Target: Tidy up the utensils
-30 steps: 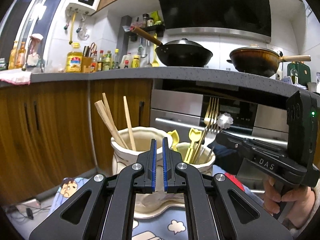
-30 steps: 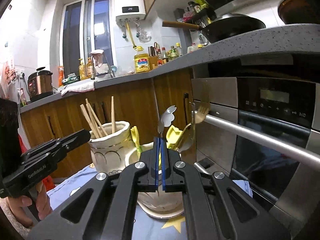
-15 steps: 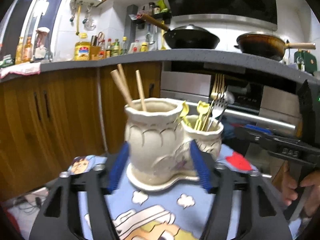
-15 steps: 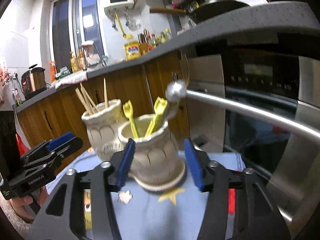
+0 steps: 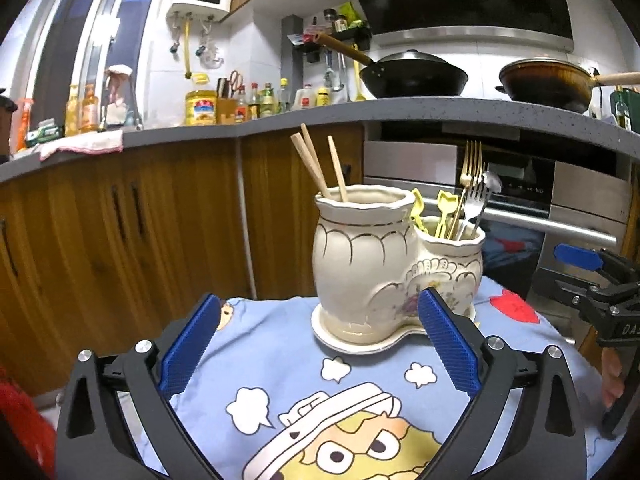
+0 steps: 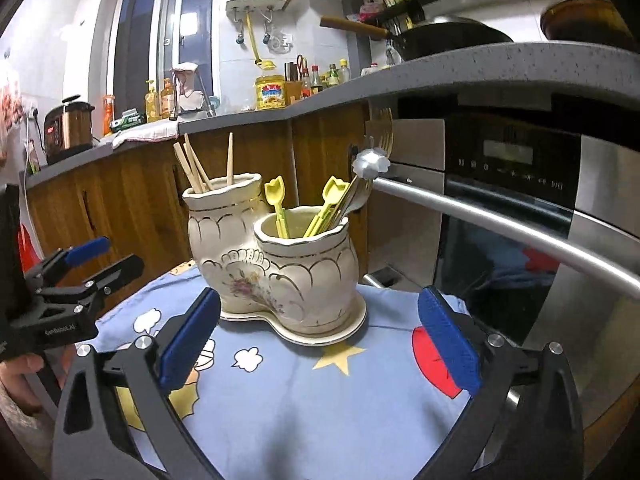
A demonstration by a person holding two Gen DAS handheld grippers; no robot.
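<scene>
Both grippers are hanging back from the holder with nothing in them. The left gripper [image 5: 318,344] has its jaws spread wide; the blue pads [image 5: 188,346] are framing only cloth, and the right pad overlaps the holder's base in view, though I can't tell if it's touching. The right gripper [image 6: 318,342] is likewise wide open and holding nothing.

The ceramic holder [image 5: 384,264] is sitting on its own saucer on the cartoon-print cloth [image 5: 304,412], slightly right of centre from the left camera and dead ahead for the right one. Two joined pots, presumably so the types stay separate:
- tall pot [image 5: 362,256]: wooden chopsticks [image 5: 320,168], leaning on the rim and fanning out
- short pot [image 6: 308,268]: yellow plastic picks [image 6: 280,210], gold fork [image 5: 470,172], silver fork [image 5: 478,204] and a silver flower-ended piece [image 6: 372,164], all handle-down and leaning toward the oven [image 6: 512,208] side

I'm seeing nothing loose on the cloth in either view, so the sorting is looking done, or close to it. The open jaws standing clear of the holder are reading as a release or idle posture, not an approach.

Risk if anyone reaches back in: the forks are standing tall and tilted, and a jaw could easily clip them.
</scene>
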